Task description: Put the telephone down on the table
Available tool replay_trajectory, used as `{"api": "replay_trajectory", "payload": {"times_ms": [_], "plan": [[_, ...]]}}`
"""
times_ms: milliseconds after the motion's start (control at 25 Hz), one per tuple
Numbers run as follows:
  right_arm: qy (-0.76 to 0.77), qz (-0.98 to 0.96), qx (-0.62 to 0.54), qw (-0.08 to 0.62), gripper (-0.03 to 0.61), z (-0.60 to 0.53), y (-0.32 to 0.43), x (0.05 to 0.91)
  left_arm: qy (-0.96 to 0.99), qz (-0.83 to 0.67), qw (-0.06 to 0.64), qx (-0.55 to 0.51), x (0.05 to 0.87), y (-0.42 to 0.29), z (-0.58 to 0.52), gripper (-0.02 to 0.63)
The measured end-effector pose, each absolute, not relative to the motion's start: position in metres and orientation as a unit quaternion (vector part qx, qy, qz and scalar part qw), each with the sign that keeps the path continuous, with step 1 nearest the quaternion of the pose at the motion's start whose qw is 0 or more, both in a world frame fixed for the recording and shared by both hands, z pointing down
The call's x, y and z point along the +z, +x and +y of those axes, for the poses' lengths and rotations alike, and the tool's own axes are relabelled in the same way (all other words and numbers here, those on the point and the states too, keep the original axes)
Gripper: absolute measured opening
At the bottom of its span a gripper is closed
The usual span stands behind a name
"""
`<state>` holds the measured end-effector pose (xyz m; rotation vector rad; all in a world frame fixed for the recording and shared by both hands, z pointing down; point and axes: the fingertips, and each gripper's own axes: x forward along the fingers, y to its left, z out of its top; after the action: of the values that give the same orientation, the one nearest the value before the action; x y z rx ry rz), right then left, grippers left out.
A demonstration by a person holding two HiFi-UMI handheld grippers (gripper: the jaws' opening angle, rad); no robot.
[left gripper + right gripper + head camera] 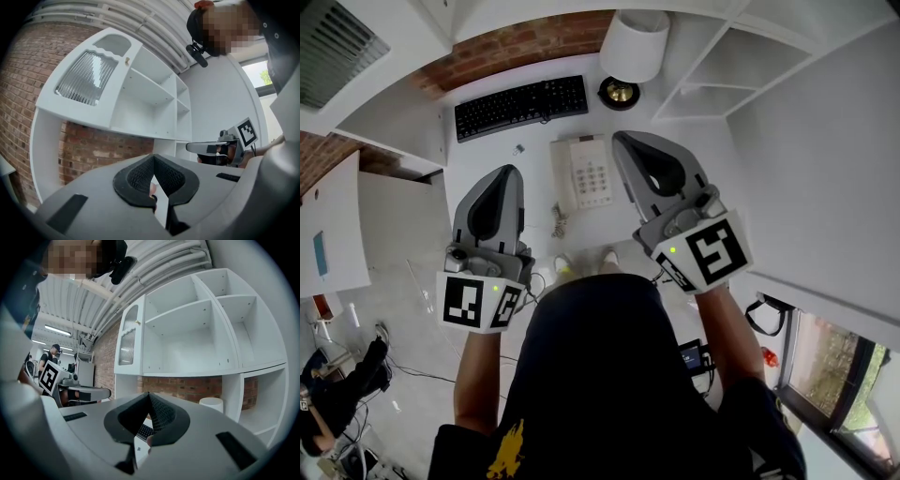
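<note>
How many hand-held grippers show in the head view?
2. The left hand-held gripper is held left of the telephone; the right hand-held gripper is just right of it. Both are shut and empty. None appear hidden.

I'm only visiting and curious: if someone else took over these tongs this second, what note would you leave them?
Left tongs: shut, empty.
Right tongs: shut, empty.
Telephone: lies flat on the white table between the two tips; neither seems to touch it.
Done: the phone is down on the table.
Left: nothing obvious, it seems.
</note>
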<state>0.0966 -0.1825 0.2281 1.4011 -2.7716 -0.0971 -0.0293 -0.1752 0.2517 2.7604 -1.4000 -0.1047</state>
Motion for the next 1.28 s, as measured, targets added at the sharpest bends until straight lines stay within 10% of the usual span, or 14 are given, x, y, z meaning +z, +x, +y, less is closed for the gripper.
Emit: {"api": "replay_trajectory", "payload": {"times_ms": [1280], "plan": [[0.456,-0.888,-0.047,0.027,-0.008,-0.171,0.106,0.221,0.907,-0.420,0.023,-0.019,0.260,0.000,-0.158,0.017]]}}
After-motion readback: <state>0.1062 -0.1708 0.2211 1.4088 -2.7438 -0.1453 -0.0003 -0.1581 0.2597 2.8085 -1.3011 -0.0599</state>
